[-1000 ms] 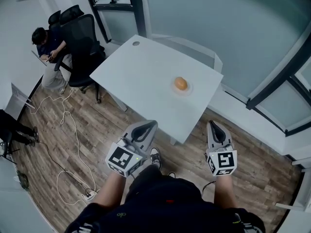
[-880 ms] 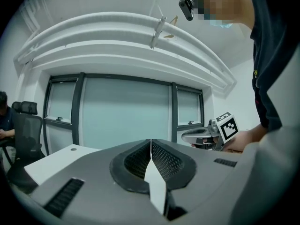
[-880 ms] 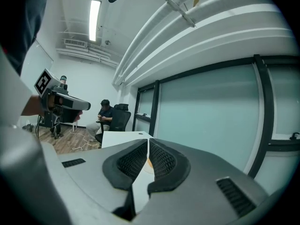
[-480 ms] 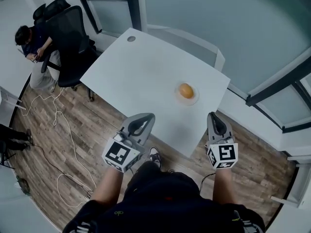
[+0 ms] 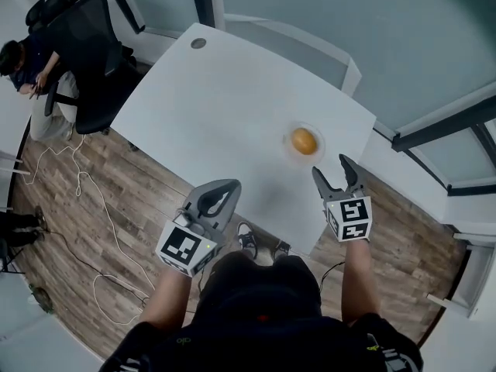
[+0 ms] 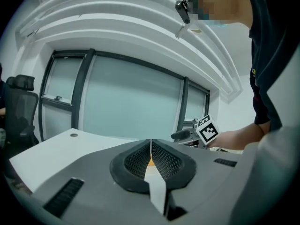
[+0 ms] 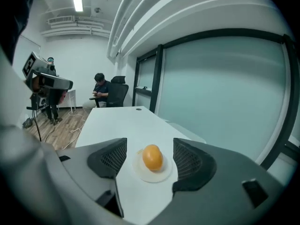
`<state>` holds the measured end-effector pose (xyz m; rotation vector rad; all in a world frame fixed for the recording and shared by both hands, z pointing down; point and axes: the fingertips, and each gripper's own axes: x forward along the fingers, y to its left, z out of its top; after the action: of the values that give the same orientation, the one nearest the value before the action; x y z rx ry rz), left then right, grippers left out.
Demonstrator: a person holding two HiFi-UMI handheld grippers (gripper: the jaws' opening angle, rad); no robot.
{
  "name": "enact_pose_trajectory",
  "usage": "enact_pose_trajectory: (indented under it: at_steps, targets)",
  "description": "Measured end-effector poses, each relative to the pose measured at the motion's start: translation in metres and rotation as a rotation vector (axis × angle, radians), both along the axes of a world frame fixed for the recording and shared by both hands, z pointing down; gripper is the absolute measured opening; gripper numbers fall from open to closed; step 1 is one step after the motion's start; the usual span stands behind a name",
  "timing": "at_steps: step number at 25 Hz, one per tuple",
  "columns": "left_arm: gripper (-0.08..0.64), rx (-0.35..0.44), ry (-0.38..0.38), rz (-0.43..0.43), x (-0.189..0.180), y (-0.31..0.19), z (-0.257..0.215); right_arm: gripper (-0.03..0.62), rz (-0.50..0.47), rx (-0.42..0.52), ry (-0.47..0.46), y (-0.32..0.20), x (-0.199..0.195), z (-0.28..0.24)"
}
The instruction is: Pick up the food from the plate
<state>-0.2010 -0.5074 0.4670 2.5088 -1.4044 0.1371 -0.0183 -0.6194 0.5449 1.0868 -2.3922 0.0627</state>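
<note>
One orange food item (image 7: 152,157) on plate (image 7: 160,176): likely light, soft, squashable; take by its sides. My right hand-held gripper (image 5: 331,166) jaws just opened, nothing between them; left hand-held gripper (image 5: 229,184) clenched, empty.

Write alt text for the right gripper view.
The right gripper, whose jaws have just been opening with nothing between them yet, points at an orange food item on a small white plate on a white table. A person sits beyond its far end.

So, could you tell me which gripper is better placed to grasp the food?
Right. The right gripper points at the food close ahead; its fingers have just been opening, nothing between them; the left gripper is shut and farther off.
</note>
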Motion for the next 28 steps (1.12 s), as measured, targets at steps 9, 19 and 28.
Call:
enact_pose_trajectory:
  at_steps: [9,19,28]
  targets:
    - [0.026,-0.130,0.024,-0.071,0.007,-0.010,0.053,0.355,-0.084,-0.131,0.133,-0.076,-0.023,0.121]
    - [0.025,-0.219,0.009,-0.136,0.026,-0.012,0.081,0.353,-0.154,-0.154,0.191,-0.100,-0.032,0.177]
    - [0.026,-0.126,-0.024,-0.137,0.049,-0.010,0.025,0.342,-0.155,-0.058,0.078,-0.082,-0.023,0.099]
